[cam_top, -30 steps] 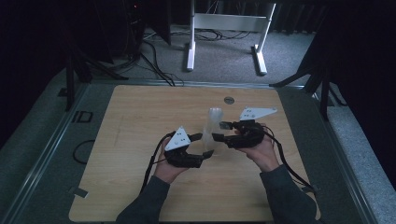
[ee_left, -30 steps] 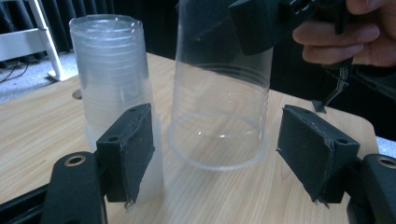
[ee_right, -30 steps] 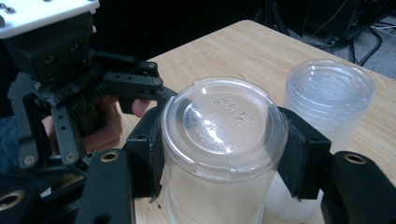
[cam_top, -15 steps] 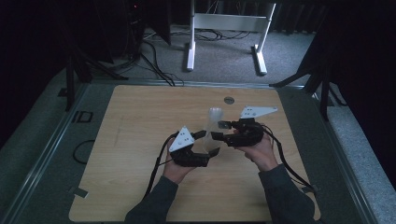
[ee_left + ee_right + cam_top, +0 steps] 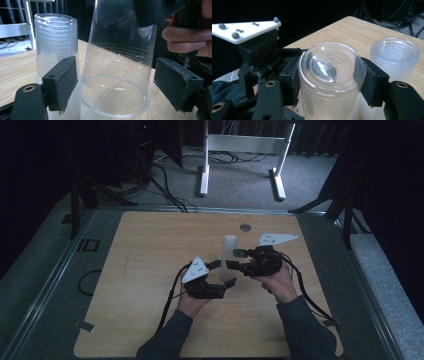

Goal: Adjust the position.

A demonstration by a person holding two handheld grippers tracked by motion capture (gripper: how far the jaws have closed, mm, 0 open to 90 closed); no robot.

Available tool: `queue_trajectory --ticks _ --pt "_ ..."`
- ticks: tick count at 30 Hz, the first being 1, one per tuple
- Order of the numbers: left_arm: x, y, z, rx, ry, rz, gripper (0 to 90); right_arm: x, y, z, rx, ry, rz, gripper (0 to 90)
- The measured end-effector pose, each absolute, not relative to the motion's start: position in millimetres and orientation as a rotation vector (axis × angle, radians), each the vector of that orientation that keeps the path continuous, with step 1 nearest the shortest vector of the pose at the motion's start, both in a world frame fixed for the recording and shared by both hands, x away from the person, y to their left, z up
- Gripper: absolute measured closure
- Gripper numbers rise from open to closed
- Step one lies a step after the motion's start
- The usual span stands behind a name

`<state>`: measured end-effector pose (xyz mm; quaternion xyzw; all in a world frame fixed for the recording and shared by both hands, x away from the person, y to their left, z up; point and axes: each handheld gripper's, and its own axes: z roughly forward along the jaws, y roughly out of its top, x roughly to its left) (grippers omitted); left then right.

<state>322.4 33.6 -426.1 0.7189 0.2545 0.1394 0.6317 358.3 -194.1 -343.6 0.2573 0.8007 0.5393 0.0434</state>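
Note:
A single clear plastic cup (image 5: pixel 332 67) is held upside down, its base uppermost, and my right gripper (image 5: pixel 332 82) is shut on it, both pads against its sides. In the left gripper view the same cup (image 5: pixel 117 75) stands between the jaws of my left gripper (image 5: pixel 118 92). Those jaws have just been opening, and a gap shows on each side of the cup. A stack of clear cups (image 5: pixel 56 42), also upside down, stands on the table just beyond. In the high view both grippers, left (image 5: pixel 222 276) and right (image 5: pixel 234 261), meet at the table's middle beside the stack (image 5: pixel 229 245).
The wooden table (image 5: pixel 150 250) has a small grey disc (image 5: pixel 245 227) near its far edge. Black cables trail from both grippers toward the front. A white frame stand (image 5: pixel 240 150) and more cables lie on the floor behind the table.
The left gripper's jaws have spread apart and come off the cup. Both hands stay nearly where they were, and the right gripper keeps its hold.

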Motion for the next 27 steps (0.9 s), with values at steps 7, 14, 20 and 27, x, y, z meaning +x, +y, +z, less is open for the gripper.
queue_trajectory --ticks 7,14,20,27 --pt "323.3 31.2 -429.5 1.66 0.578 0.318 20.2 358.6 -194.6 -343.1 0.79 2.447 1.669 40.9" --pt "323.2 30.9 -429.4 1.656 0.568 0.319 21.3 359.0 -195.5 -342.3 0.793 2.449 1.692 40.9" --pt "322.6 31.9 -429.1 1.644 0.559 0.32 21.2 359.2 -195.1 -342.5 0.796 2.451 1.704 41.0" --pt "321.5 32.4 -428.8 1.627 0.564 0.322 21.3 359.7 -195.1 -343.2 0.805 2.443 1.718 41.0"
